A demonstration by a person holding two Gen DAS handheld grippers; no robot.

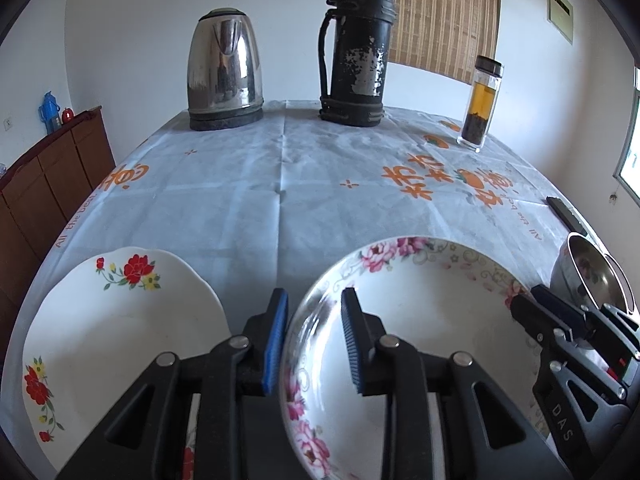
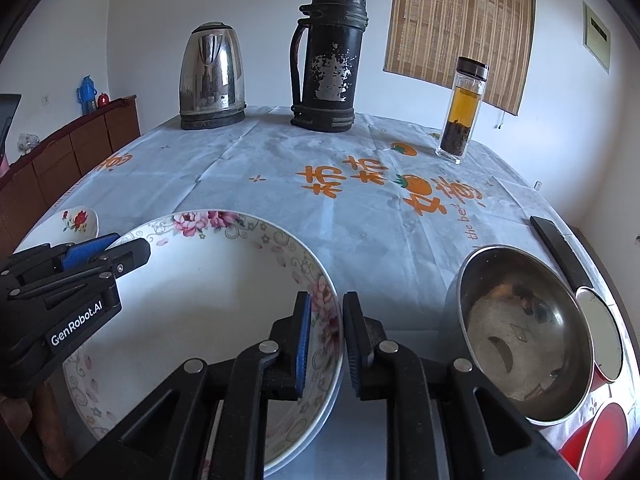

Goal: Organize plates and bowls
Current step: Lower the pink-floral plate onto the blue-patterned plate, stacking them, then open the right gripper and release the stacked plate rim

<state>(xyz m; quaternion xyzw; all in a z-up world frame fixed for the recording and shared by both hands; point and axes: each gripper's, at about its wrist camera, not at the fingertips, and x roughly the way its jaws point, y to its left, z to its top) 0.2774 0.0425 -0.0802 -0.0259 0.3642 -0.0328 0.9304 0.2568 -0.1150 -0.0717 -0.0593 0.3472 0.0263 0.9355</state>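
Tablecloth (image 2: 360, 240) reads "the best"; gripper (image 2: 86, 258) "GenRobot.AI".

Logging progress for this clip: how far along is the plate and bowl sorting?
Nothing looks stacked yet. In hand: the left tongs and right tongs each straddle a rim of the pink-flowered white dish, pads not clearly pressing. Left: the red-flowered white plate and steel bowl lie separate on the tablecloth.
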